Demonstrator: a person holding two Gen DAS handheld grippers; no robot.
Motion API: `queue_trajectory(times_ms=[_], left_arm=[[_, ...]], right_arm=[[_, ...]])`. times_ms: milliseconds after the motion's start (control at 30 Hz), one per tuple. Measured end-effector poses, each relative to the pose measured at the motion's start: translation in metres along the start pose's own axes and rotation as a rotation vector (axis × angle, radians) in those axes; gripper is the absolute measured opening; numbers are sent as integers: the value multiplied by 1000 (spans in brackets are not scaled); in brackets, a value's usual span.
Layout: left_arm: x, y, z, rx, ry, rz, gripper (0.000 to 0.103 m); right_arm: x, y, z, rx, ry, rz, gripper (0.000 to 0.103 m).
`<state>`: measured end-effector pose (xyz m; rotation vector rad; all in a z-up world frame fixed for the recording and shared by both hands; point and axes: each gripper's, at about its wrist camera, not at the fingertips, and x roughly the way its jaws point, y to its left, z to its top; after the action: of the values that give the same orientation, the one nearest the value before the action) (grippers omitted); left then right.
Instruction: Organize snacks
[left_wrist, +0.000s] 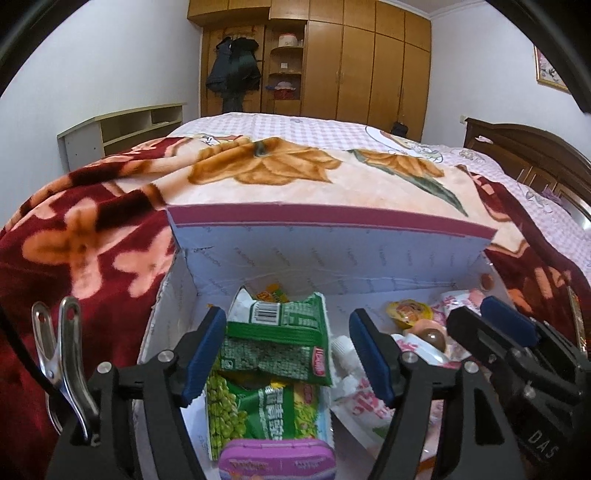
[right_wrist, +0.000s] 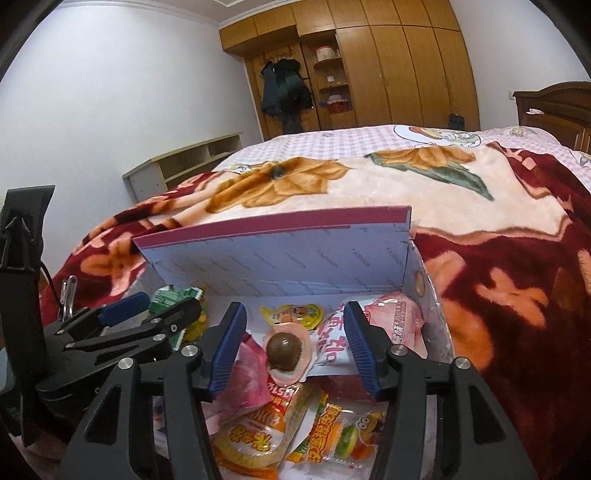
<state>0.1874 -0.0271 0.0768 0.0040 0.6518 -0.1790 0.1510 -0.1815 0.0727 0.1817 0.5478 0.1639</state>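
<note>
An open cardboard box (left_wrist: 332, 254) with a white inside and a raised lid sits on a bed. Green pea packets (left_wrist: 277, 332) lie in its left part, and a purple tin (left_wrist: 277, 459) lies at the near edge. My left gripper (left_wrist: 288, 354) is open over the green packets, with a gap beside its right pad. In the right wrist view, the box (right_wrist: 280, 266) holds a chocolate ball in a clear wrapper (right_wrist: 284, 350). My right gripper (right_wrist: 295, 347) stands open around the ball, pads clear of it. A yellow jelly cup (right_wrist: 293, 314), pink packets (right_wrist: 395, 317) and orange packets (right_wrist: 251, 439) lie around it.
The box rests on a red and cream flowered blanket (left_wrist: 92, 240) over a checked bedsheet (left_wrist: 295, 123). A wooden wardrobe (left_wrist: 369, 62) stands beyond, a low shelf unit (left_wrist: 122, 129) on the left, a headboard (left_wrist: 535, 155) on the right. A metal clip (left_wrist: 70, 362) hangs by the left gripper.
</note>
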Motion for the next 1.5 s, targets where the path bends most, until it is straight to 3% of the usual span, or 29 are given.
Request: queue_trajectory(times_ms=[433,833,1167,1500], left_arm=[[-47,0,-4,-26,-45,-51,80],[-93,-4,-13,-3,-74,-27,80],[-123,-4,-36,-2,-70,-24,80],[-122,-6,-63,16,-41,17,80]], right_arm=[[-43,8,1,10,-59,32,61],[-87,7,-9,40,-95,38,61],[-112,15,-27,32,-80,36,61],[-117,20,-52,17,-32,17,61]])
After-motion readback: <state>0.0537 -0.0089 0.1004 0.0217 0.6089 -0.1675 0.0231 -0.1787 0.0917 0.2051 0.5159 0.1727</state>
